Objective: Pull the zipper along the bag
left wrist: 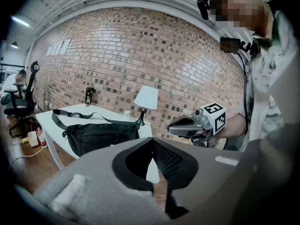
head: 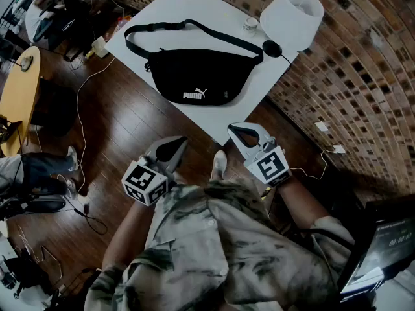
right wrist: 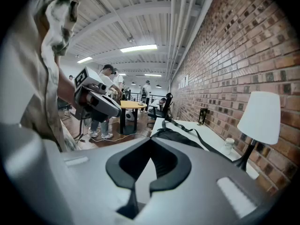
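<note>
The black bag [head: 194,76] lies flat in the middle of the white bench [head: 139,15], its strap [head: 194,26] looped out behind it toward the brick wall, and a lamp [head: 292,15] stands at the bench's far corner. Both tools are held low by the person's body, well apart from the bag. The left tool [head: 176,145] has its jaws together with nothing between them, and the right tool [head: 235,131] is likewise closed on empty air. The pull looks not yet begun. The zipper is too small to make out from here, which is the first risk: jaws brought in without a clear sight of the tab could pinch fabric instead. The bag is soft and unanchored, so a one-sided tug would likely drag it across the bench or bunch it up; one tool probably has to pin it. The loose strap could also snag a tool on the way in
</note>
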`<state>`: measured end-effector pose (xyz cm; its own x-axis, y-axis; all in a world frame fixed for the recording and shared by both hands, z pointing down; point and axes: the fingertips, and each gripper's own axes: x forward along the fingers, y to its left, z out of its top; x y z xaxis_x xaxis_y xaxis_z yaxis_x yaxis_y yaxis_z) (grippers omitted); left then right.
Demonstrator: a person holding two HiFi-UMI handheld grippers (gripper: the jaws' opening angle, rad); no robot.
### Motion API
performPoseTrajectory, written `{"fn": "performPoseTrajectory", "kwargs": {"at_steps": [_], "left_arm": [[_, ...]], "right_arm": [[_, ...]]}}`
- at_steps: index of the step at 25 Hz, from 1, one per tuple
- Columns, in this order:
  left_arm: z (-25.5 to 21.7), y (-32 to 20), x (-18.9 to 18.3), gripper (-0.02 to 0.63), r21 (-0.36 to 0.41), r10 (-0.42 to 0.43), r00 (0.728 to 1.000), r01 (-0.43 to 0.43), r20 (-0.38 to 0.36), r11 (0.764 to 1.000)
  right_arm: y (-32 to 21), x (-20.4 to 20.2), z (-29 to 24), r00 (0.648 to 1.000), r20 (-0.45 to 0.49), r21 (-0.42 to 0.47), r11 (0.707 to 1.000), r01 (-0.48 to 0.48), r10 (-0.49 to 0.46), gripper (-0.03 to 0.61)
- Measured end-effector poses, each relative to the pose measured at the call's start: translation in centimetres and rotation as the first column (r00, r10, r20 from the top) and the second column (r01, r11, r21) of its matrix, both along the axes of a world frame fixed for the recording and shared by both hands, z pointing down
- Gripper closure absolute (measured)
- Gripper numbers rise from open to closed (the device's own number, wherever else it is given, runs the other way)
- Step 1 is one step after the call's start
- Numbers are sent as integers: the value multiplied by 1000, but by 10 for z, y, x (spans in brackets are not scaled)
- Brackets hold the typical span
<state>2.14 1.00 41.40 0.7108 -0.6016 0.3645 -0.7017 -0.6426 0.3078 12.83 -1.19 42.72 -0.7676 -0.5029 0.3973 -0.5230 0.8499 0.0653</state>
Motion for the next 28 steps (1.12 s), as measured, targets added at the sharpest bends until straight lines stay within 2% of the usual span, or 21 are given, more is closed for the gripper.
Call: {"fn": "performPoseTrajectory", "kwargs": {"at_steps": [4,7,9,14,18,23,28], "left_arm": [[24,-56,22,612,-23,12,998,-10,69,1000],[52,-94,31,612,-53,27,990,-20,137,998],[72,-116,35,564,-72,45,983,-32,180,997],[109,-169,48,526,-97,107,953,-82,283,992],[141,-199,58,512,-115,162,907,-127,388,985],[174,-214,66,503,-156,214,844,-157,492,975],[196,-225,69,503,-134,209,773,-161,599,978]], "right_arm": [[-55,14,27,1000,-9,-42,999,-27,27,572],[-94,22,54,997,-66,-56,997,-50,47,572],[-113,25,72,995,-85,-75,995,-67,61,572],[-157,23,106,987,-134,-110,989,-99,84,571],[-191,17,122,983,-152,-141,982,-123,102,572],[-218,6,148,976,-193,-174,976,-134,99,572],[-228,-4,173,970,-229,-213,967,-136,86,572]]}}
